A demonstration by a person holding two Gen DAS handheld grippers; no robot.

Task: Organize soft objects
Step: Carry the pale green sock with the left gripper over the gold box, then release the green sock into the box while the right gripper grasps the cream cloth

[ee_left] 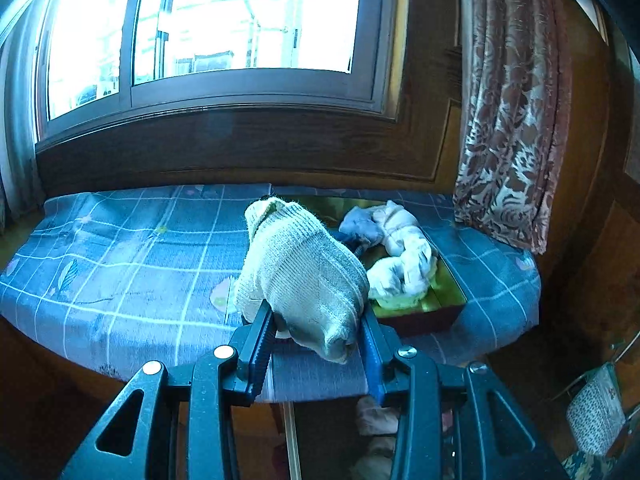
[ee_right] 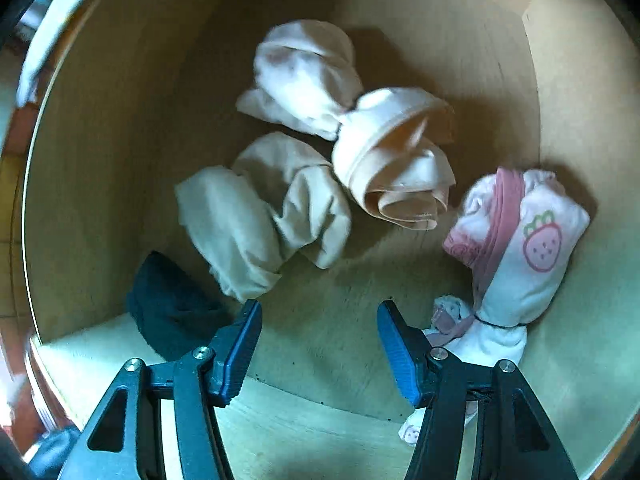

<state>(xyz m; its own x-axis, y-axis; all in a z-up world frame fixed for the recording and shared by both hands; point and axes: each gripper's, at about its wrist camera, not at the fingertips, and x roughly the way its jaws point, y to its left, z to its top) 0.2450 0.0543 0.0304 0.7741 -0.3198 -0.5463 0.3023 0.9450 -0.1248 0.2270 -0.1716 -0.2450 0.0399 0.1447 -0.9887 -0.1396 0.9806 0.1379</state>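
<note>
My left gripper (ee_left: 316,314) is shut on a rolled beige and grey knit sock (ee_left: 304,264), held above the blue checked bedcover (ee_left: 120,260). Behind it, a gold-lined box (ee_left: 454,286) holds white and pale blue sock bundles (ee_left: 400,248). In the right wrist view, my right gripper (ee_right: 320,322) points down into a wooden drawer (ee_right: 100,160), open with nothing between its fingers. Below it lie a cream bundle (ee_right: 260,216), a peach bundle (ee_right: 396,160), a white bundle (ee_right: 304,76), a dark sock (ee_right: 172,308) and a pink strawberry-print bundle (ee_right: 520,248).
A window (ee_left: 208,20) and wooden panelling rise behind the bed, with a patterned curtain (ee_left: 512,120) hanging at the right. The bed's front edge runs just beyond the left fingers. The drawer's walls ring the bundles; bare wood shows between the right fingertips.
</note>
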